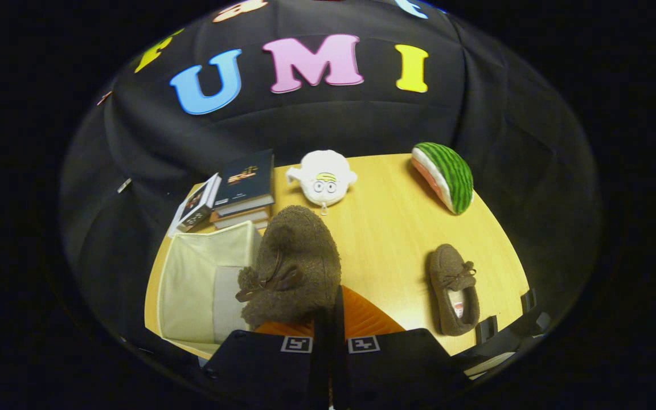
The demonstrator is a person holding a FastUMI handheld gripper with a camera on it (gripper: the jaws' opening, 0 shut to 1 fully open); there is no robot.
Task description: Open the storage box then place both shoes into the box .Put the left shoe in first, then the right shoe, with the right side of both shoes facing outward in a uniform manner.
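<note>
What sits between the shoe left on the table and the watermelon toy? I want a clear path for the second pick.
Bare tabletop in the gripper view: nothing lies between the second shoe and the watermelon toy.

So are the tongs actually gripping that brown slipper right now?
Touching. In the gripper view the tongs are closed on the rear of the brown slipper, which hangs lifted beside the open storage box.
</note>
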